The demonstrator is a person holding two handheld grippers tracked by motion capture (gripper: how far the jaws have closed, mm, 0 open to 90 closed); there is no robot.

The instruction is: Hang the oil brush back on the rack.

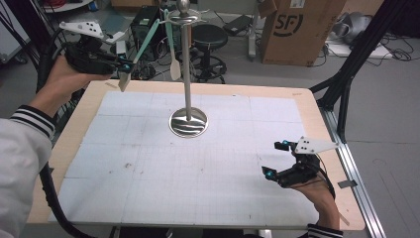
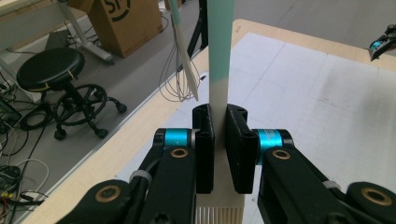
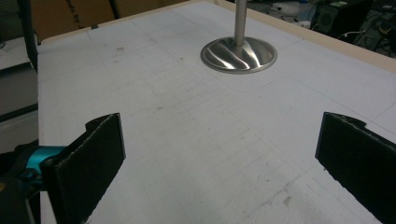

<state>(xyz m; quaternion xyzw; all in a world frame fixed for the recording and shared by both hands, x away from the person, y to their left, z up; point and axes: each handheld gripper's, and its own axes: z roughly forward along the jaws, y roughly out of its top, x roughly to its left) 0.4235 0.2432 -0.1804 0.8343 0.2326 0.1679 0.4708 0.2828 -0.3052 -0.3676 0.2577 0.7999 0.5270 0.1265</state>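
Spatula (image 2: 219, 56) over white gridded table (image 1: 163, 168)

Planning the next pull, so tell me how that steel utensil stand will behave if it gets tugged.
The stand probably tips rather than slides: its pole is tall and thin over a small round base. The polished base looks heavy, which may steady it. The spatula in the left gripper hangs at the top, so tugs get leverage.

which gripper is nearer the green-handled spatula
Left. The left gripper is shut on the green-handled spatula at its pale end, up beside the metal stand. The right gripper sits open low over the table's near right side.
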